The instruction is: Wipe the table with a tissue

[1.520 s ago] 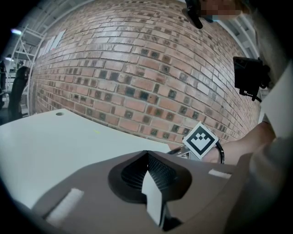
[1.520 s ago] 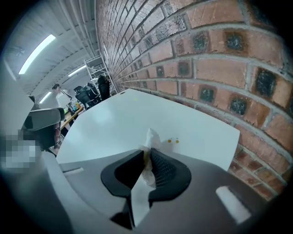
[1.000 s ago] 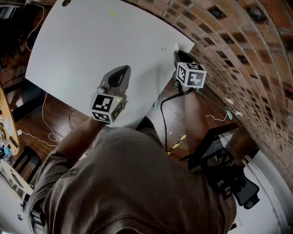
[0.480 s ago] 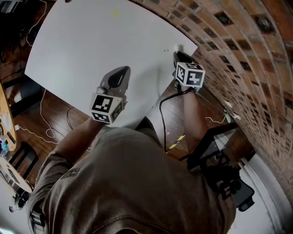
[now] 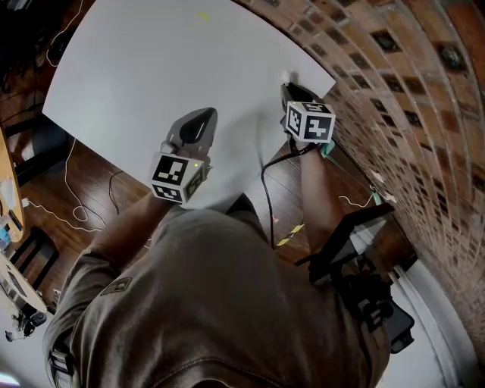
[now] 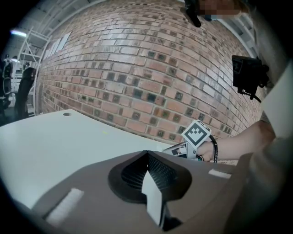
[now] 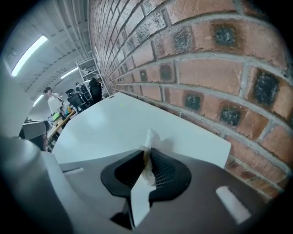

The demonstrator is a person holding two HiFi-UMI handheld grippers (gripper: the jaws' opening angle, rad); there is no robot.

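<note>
The white table (image 5: 144,61) fills the upper part of the head view. My right gripper (image 5: 289,88) sits at the table's near right corner, by the brick wall, shut on a crumpled white tissue (image 5: 286,76). In the right gripper view the tissue (image 7: 150,137) sticks out past the gripper (image 7: 147,154) over the table (image 7: 114,123). My left gripper (image 5: 204,115) hovers over the table's near edge, shut with nothing in it. Its own view shows the gripper (image 6: 147,157) closed and the right gripper (image 6: 185,148) ahead. A small yellow-green spot (image 5: 203,15) marks the far side.
A brick wall (image 5: 394,68) runs along the table's right side. A black cable (image 5: 267,197) hangs from the right gripper over the wooden floor (image 5: 91,189), where thin white cables lie. A black metal frame (image 5: 356,258) stands at lower right.
The right gripper with the tissue has edged slightly left along the table corner. The left gripper has stayed in place.
</note>
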